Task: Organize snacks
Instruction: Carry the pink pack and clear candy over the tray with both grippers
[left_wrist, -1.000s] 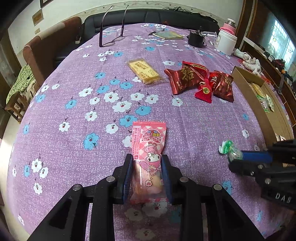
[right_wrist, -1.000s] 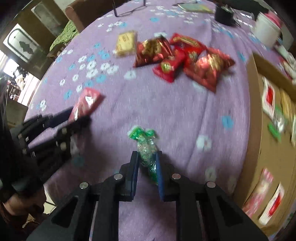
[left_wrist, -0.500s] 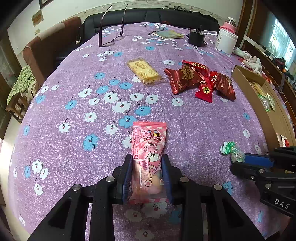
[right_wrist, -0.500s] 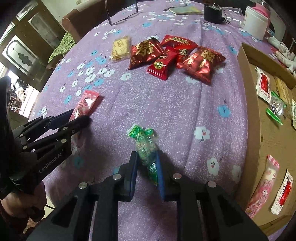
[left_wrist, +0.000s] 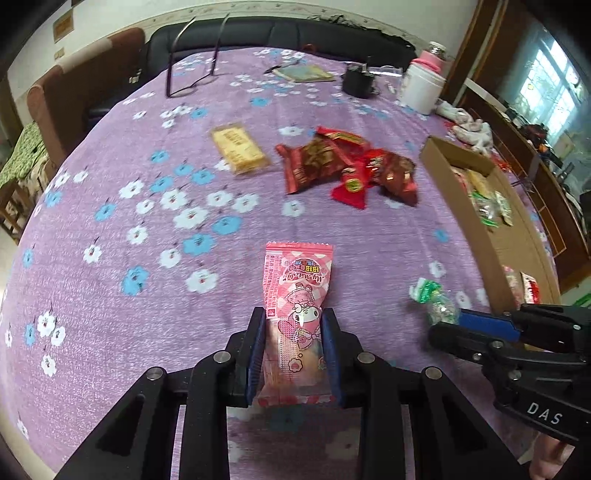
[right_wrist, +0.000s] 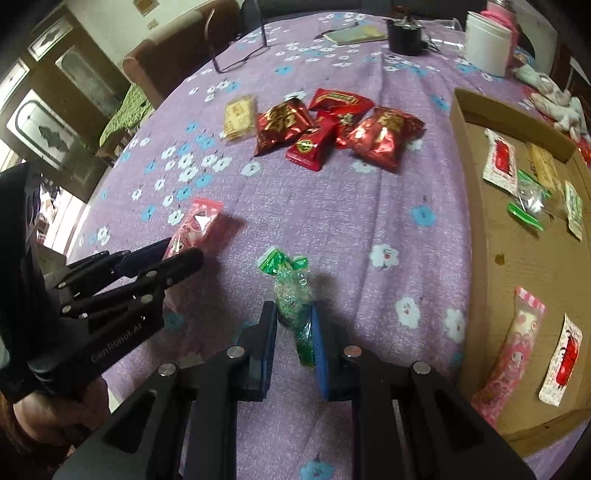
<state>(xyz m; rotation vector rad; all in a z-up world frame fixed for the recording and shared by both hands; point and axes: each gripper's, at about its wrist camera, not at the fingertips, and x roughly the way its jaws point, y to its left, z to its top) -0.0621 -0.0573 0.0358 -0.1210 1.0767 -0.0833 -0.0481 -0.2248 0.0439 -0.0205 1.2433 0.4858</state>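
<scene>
Clamped between the blue pads of the left gripper (left_wrist: 293, 341), at the lower centre of the left wrist view, a pink snack packet (left_wrist: 297, 291) is held lengthwise above the purple flowered tablecloth (left_wrist: 110, 236). The right gripper (right_wrist: 293, 332) is seen at the lower centre of the right wrist view, its fingers closed tightly on a green candy bag (right_wrist: 291, 291). A pile of red snack packets (right_wrist: 332, 129) and a yellow packet (right_wrist: 240, 116) are shown in the upper centre of that view, lying on the cloth. A cardboard box (right_wrist: 476, 236), holding several sorted snacks, is placed along the right edge of the frame.
</scene>
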